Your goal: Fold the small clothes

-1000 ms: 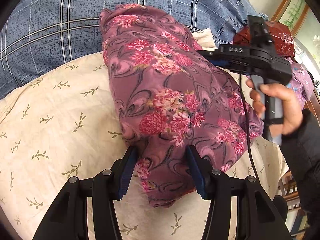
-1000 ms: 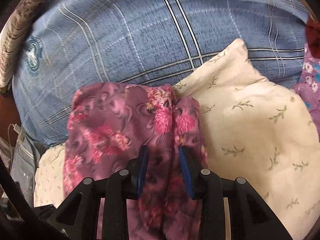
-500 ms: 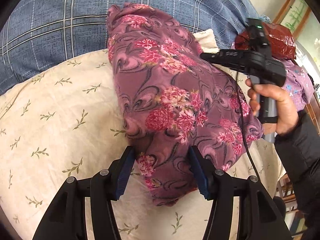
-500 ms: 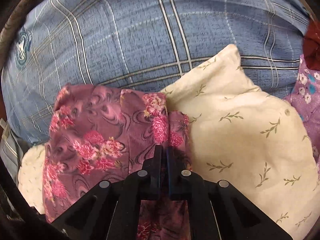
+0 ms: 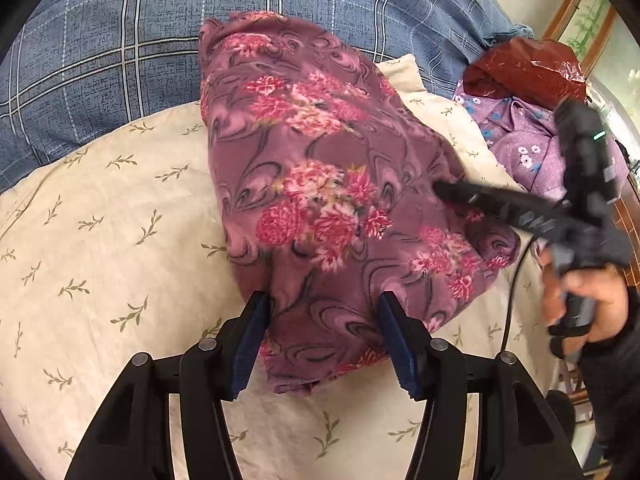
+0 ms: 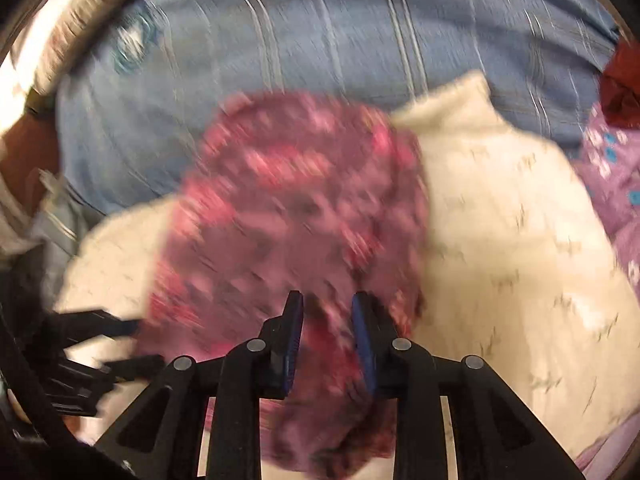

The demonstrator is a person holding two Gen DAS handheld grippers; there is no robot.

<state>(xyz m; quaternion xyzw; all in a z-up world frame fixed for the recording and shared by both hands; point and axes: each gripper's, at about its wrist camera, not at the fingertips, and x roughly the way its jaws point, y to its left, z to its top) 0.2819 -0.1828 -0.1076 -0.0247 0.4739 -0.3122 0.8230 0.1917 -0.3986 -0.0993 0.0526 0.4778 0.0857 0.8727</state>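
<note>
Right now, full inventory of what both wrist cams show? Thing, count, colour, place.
floral garment: 1, mauve with pink flowers, folded on the pillow
pillow: 1, cream with leaf sprigs, under the garment
checked bedding: 1, blue, behind the pillow
purple garment: 1, lilac with small flowers, far right
red bag: 1, dark red, shiny, behind the purple garment
left gripper: 1, black, blue pads, open astride the floral garment's near end
right gripper: 1, black, jaws opening, cloth between them
hand: 1, holding the right gripper's handle
</note>
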